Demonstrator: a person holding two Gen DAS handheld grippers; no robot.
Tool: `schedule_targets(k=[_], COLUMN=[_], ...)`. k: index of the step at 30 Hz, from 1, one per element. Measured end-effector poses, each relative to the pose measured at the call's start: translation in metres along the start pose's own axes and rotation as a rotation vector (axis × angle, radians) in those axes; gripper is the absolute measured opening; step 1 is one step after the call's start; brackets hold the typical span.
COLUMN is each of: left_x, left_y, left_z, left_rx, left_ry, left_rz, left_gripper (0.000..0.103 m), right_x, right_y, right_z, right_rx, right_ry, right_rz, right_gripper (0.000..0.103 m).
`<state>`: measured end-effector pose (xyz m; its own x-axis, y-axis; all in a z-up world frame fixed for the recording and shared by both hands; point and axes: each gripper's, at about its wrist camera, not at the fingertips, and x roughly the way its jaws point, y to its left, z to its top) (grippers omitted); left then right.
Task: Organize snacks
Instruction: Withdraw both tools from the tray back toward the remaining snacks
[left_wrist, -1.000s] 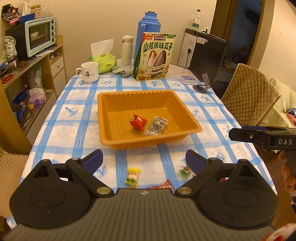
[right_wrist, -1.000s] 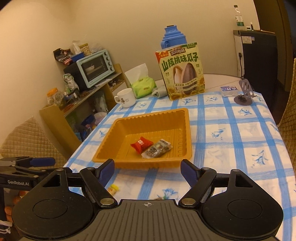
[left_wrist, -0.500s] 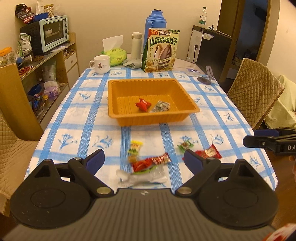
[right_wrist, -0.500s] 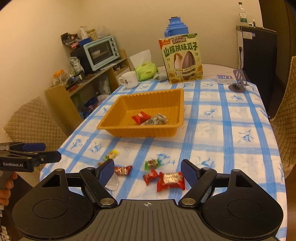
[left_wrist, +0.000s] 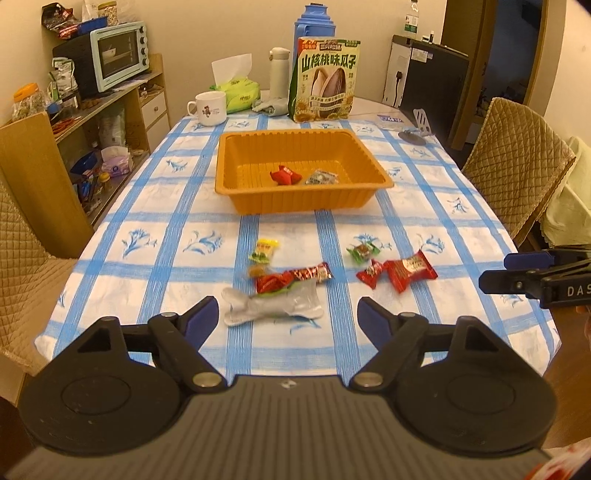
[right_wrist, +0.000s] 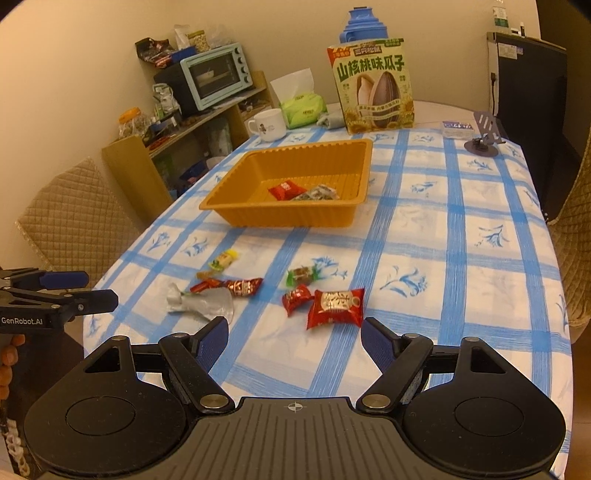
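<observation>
An orange tray (left_wrist: 258, 201) (right_wrist: 255, 218) sits mid-table and holds a red snack (left_wrist: 283, 174) and a silver snack (left_wrist: 322, 177). Several loose snacks lie on the near tablecloth: a silver packet (left_wrist: 271, 306) (right_wrist: 201, 301), a red bar (left_wrist: 295, 277) (right_wrist: 232, 286), a yellow candy (left_wrist: 264, 251), a green candy (left_wrist: 363, 252) (right_wrist: 303, 275), a small red candy (left_wrist: 371, 272) and a larger red packet (left_wrist: 412, 269) (right_wrist: 335, 308). My left gripper (left_wrist: 288, 323) is open and empty above the near table edge. My right gripper (right_wrist: 295, 339) is open and empty, just short of the red packet.
A large sunflower-seed bag (left_wrist: 325, 79), a blue thermos (left_wrist: 314, 22), a white bottle (left_wrist: 279, 72), a mug (left_wrist: 208, 108) and a tissue pack (left_wrist: 236, 90) stand at the far end. A phone stand (left_wrist: 417, 129) is far right. Shelves with an oven (left_wrist: 118, 53) stand left; a chair (left_wrist: 513, 162) stands right.
Both grippers have pulled back from the tray toward the near table edge. The loose snacks on the near tablecloth have come into view. Both stay open.
</observation>
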<state>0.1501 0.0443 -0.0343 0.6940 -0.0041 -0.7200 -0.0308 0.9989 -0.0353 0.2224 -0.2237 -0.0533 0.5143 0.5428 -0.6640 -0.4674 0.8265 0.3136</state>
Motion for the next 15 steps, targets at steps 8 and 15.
schedule_targets(k=[8, 15], left_x=[0.002, 0.021], left_y=[-0.007, -0.001], left_z=[-0.018, -0.016], left_rx=[0.009, 0.048], left_ry=[0.033, 0.052], left_rz=[0.016, 0.003], left_gripper=[0.074, 0.064], right_x=[0.009, 0.016], right_y=[-0.003, -0.004], right_z=[-0.013, -0.022], right_rx=[-0.001, 0.029], right_ry=[0.037, 0.062], right_rz=[0.014, -0.015], right_gripper=[0.079, 0.079])
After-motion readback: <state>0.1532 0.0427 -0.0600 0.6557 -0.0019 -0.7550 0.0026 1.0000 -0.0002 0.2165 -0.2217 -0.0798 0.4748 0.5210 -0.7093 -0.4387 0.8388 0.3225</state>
